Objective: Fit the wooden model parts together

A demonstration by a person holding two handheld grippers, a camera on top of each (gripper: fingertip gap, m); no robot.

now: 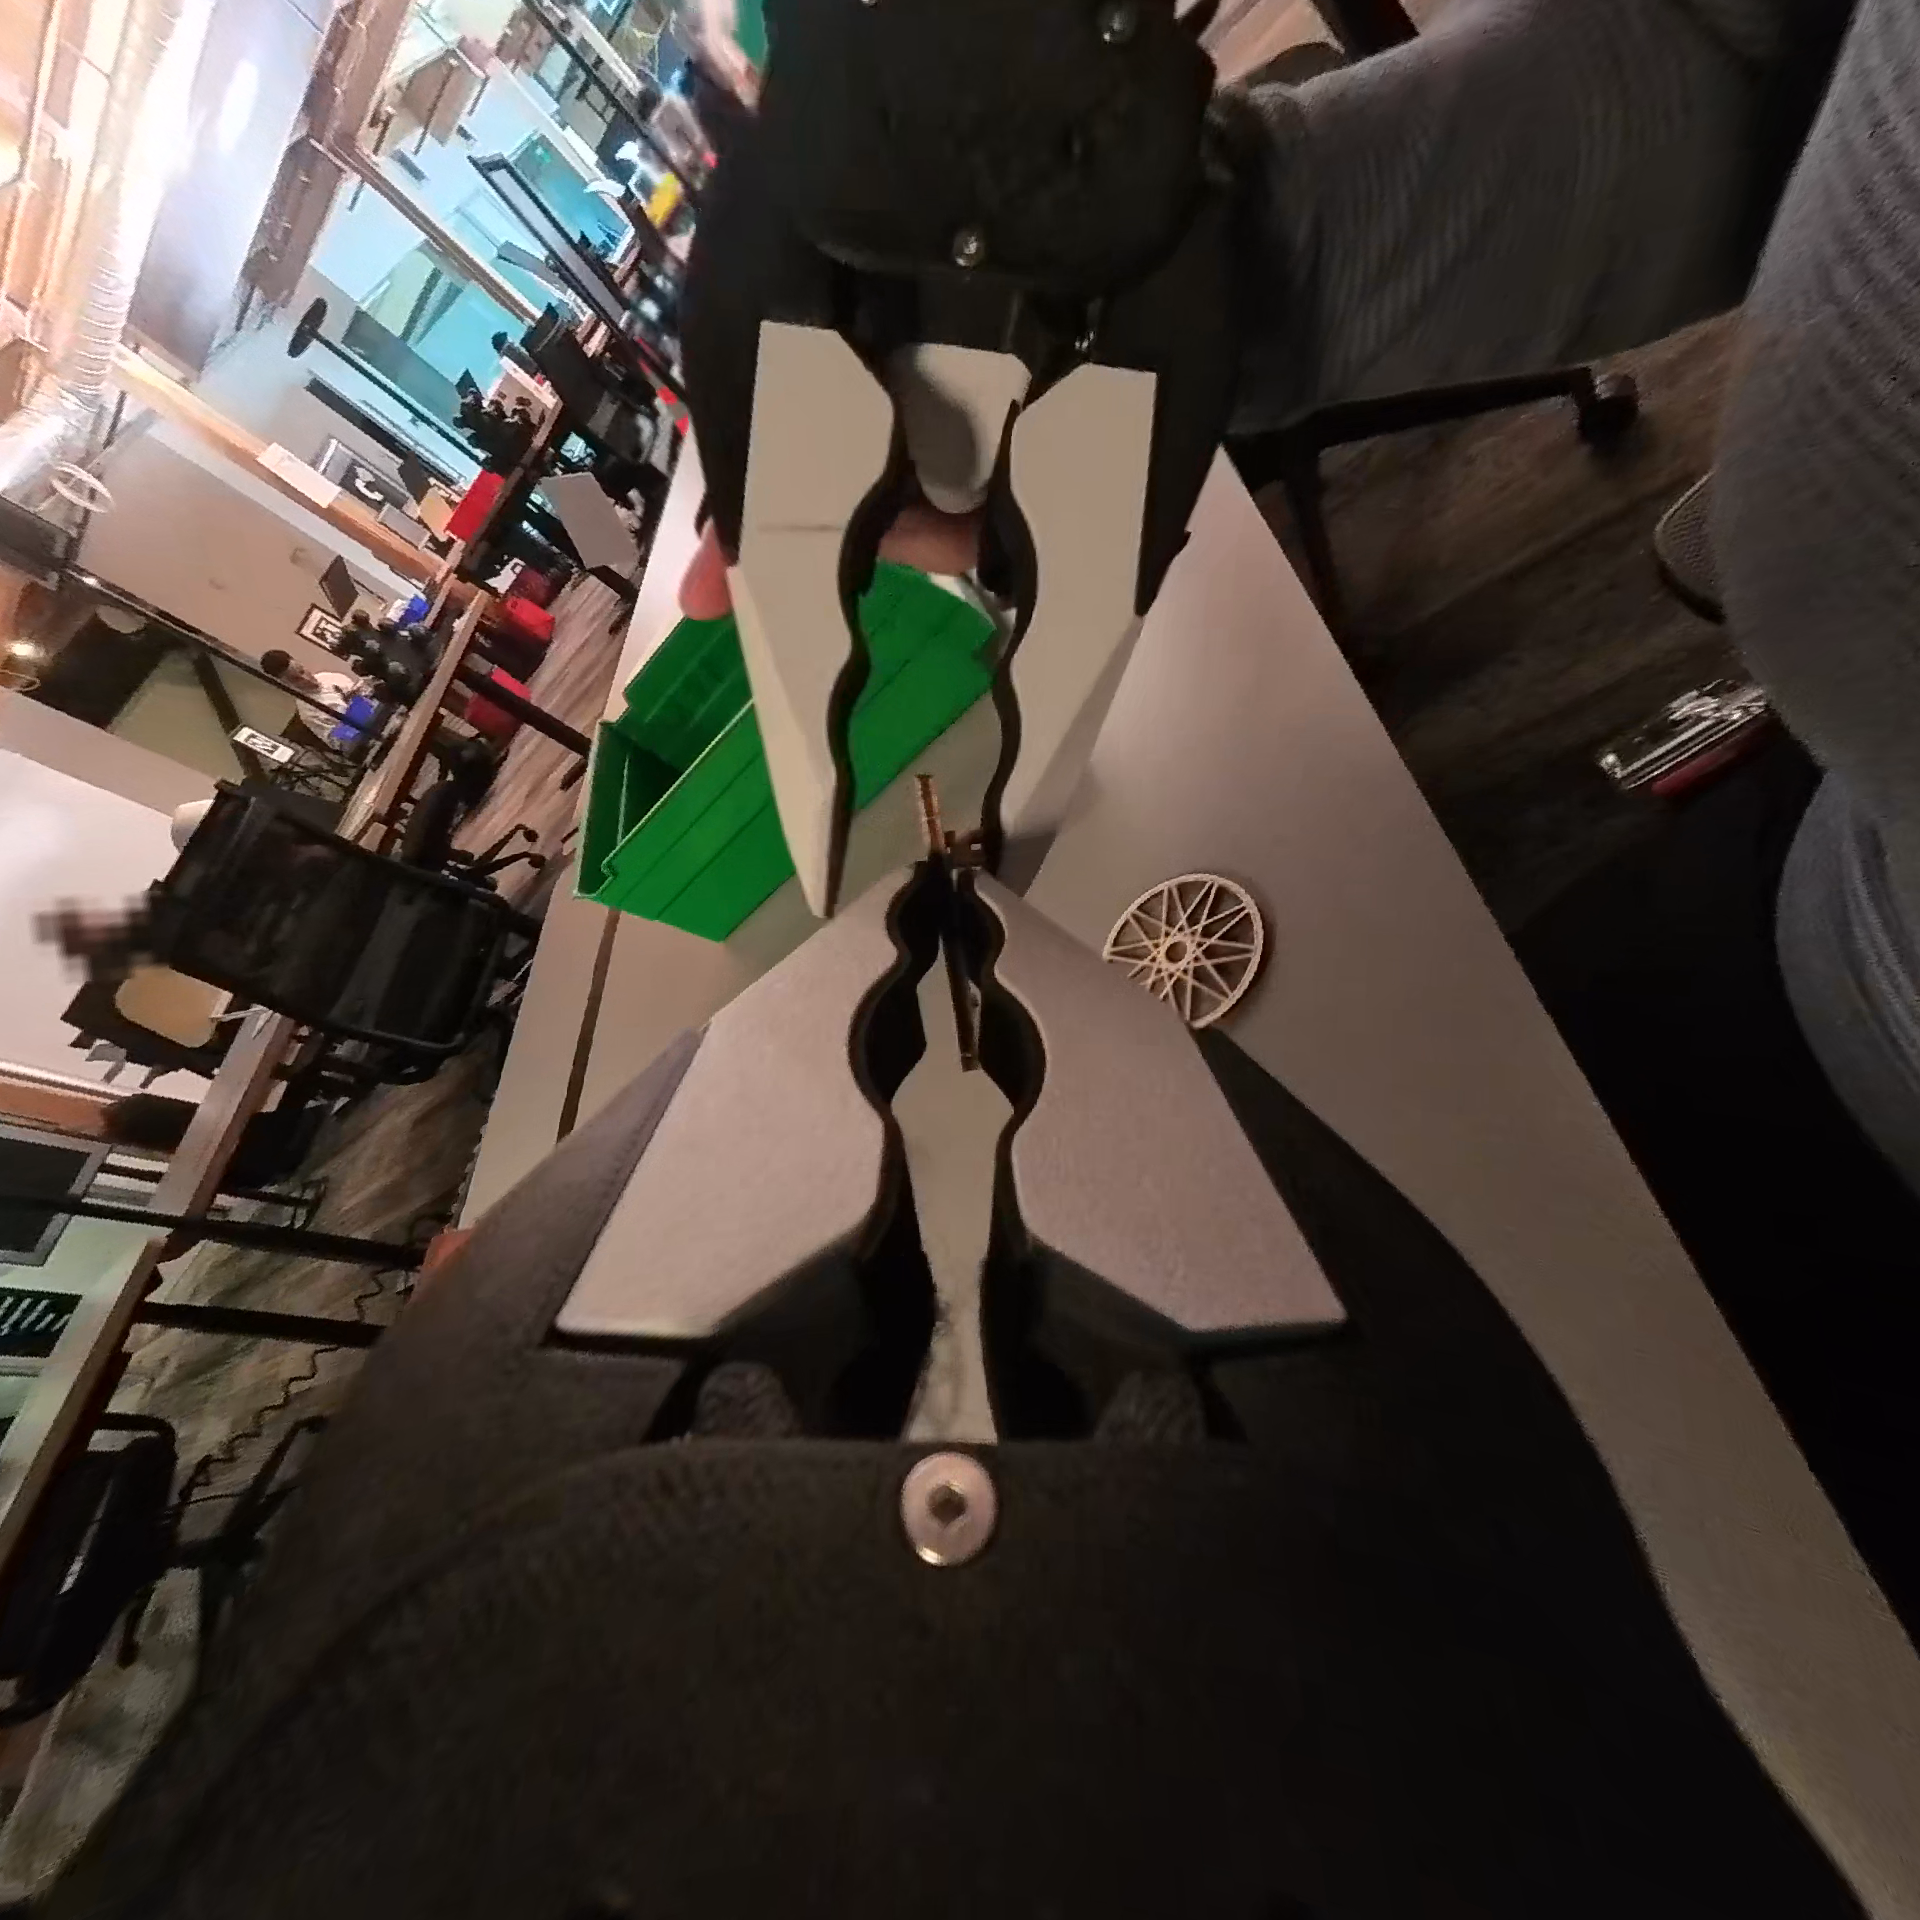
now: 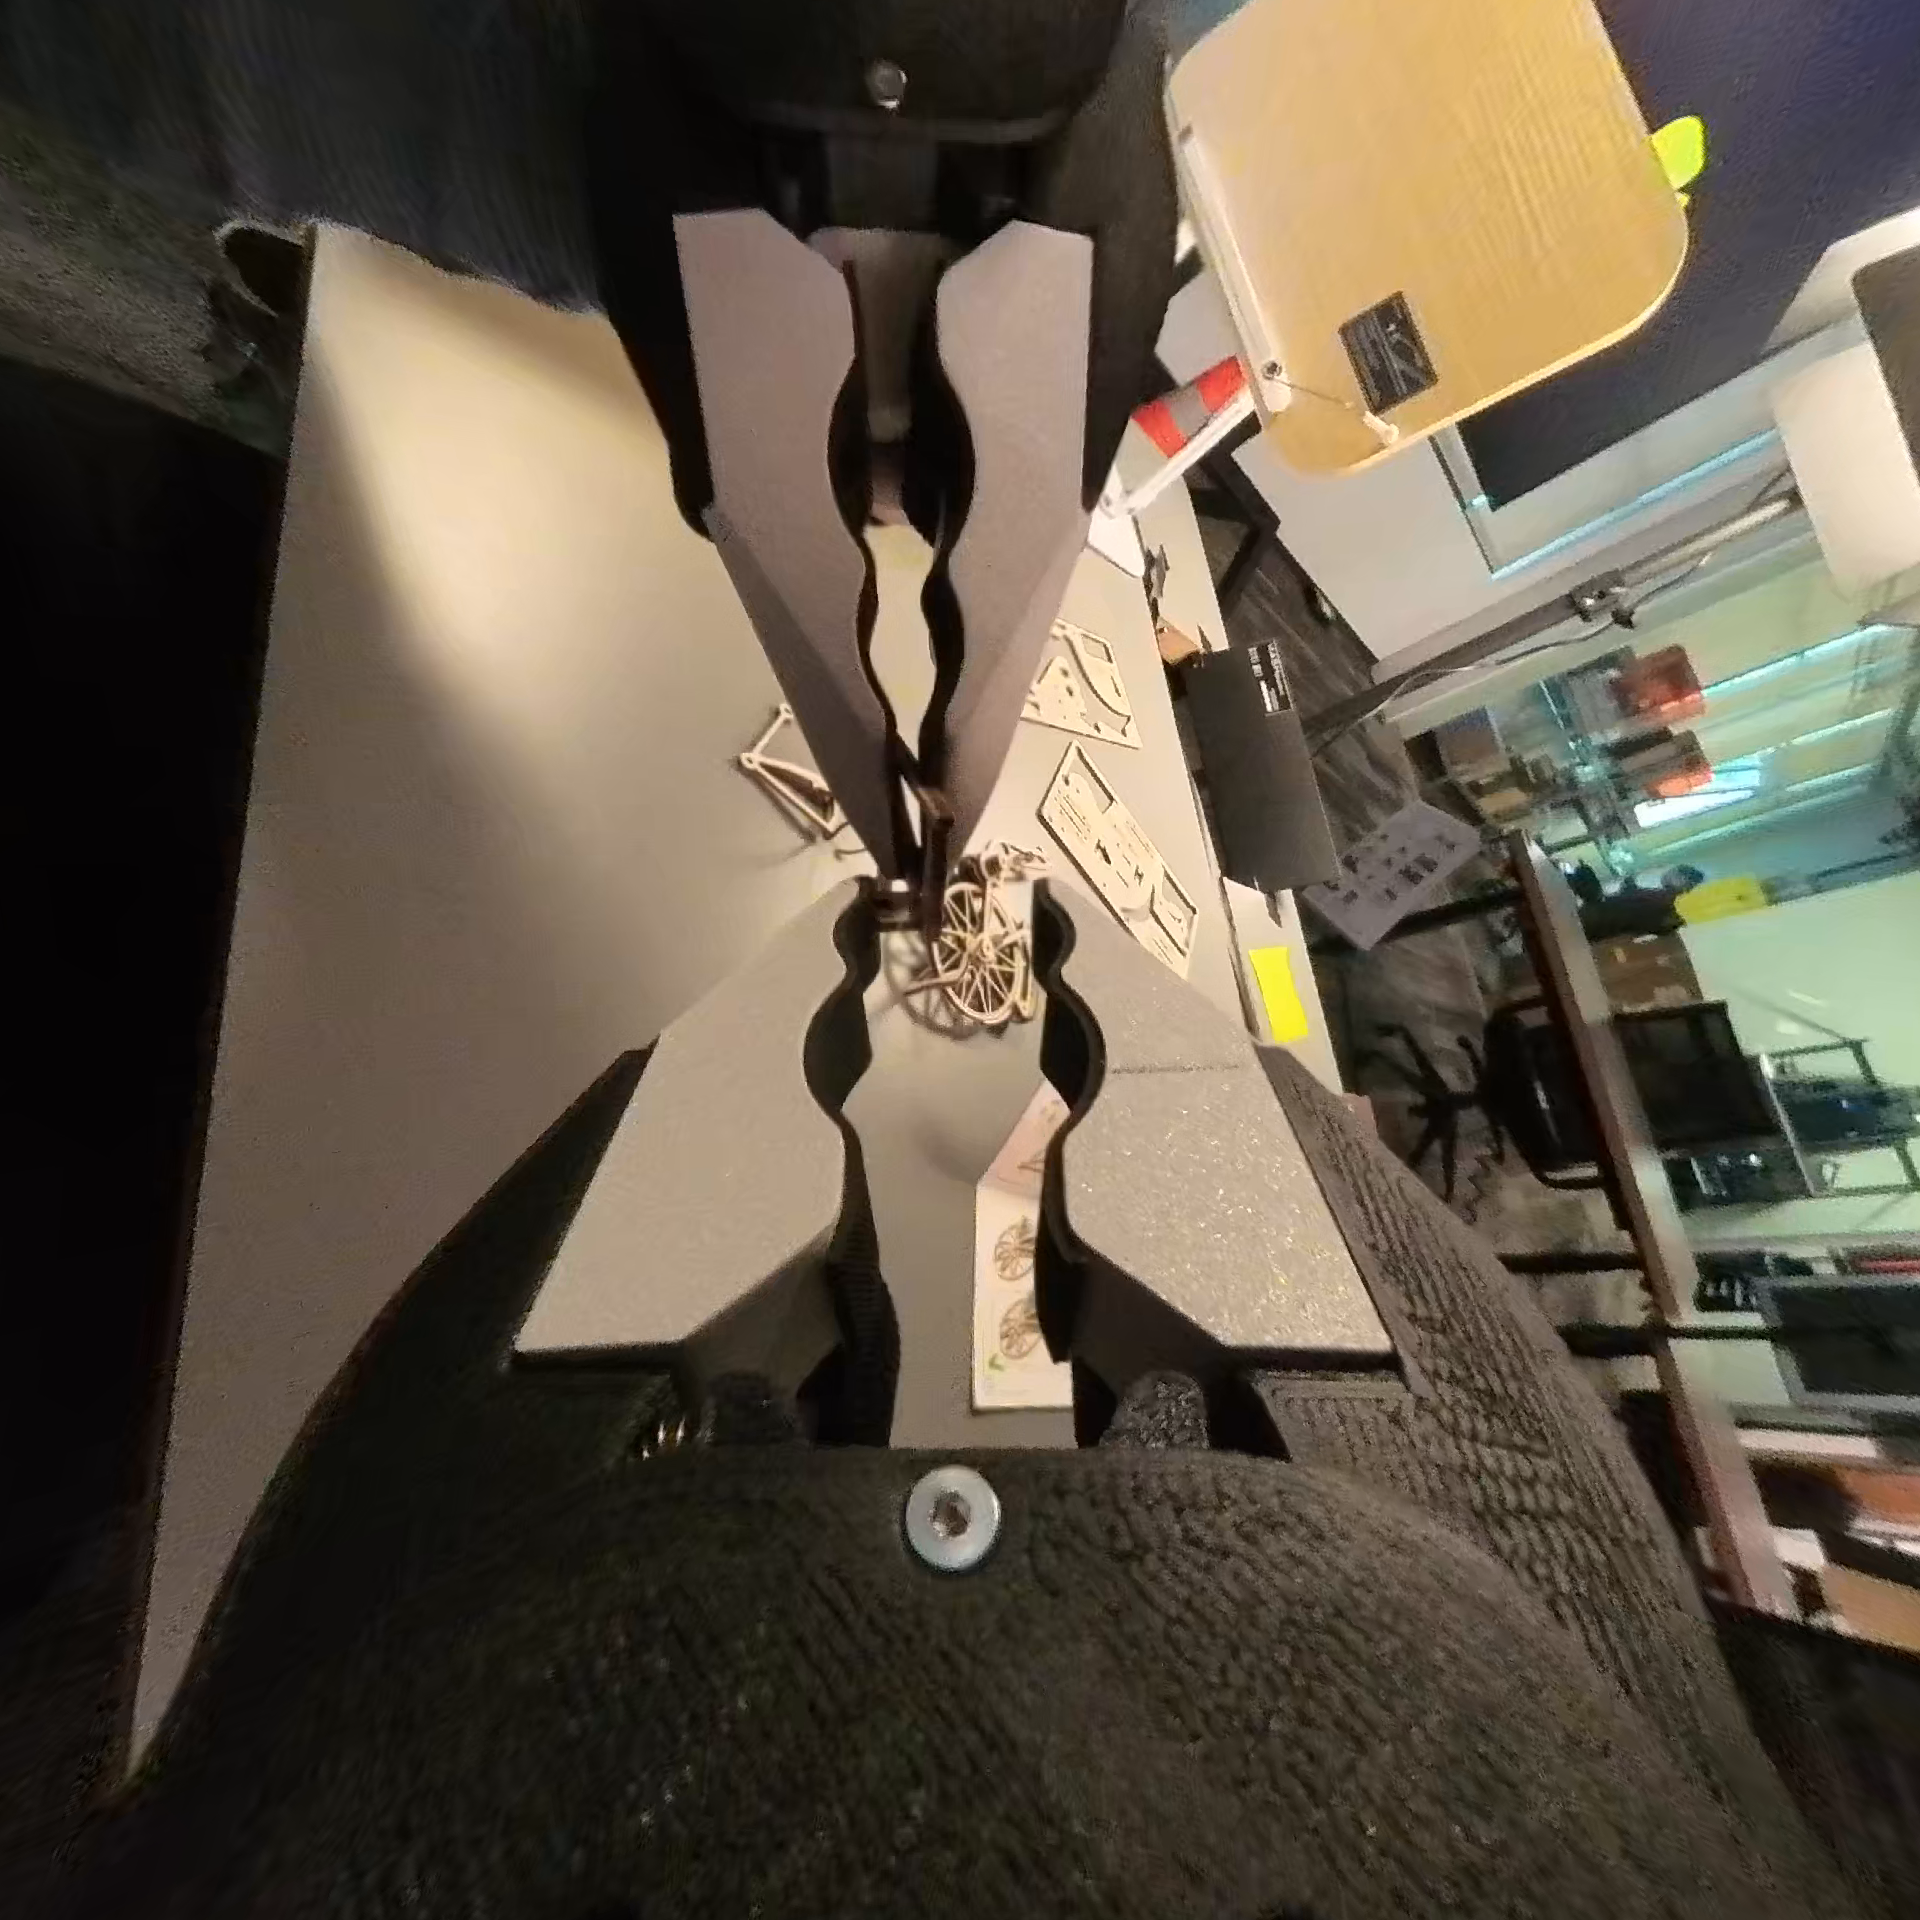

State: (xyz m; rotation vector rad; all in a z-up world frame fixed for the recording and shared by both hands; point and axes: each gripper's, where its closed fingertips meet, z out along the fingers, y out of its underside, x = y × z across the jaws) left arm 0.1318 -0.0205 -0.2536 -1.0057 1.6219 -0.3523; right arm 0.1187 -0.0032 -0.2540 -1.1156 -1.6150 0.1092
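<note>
Thin brown wooden strut (image 1: 954,961) — notched; edge-on

Both wide-angle pictures are dim and warm-toned, with straight edges bowing toward the frame borders. In the left wrist view the background room is bright with cool blue-white light and smeared by motion blur, while the desk (image 1: 1299,727) looks grey and evenly lit. In the right wrist view a soft yellowish glow falls on the desk (image 2: 436,644), the left edge sinks into black shadow, and the picture is grainy.
</note>
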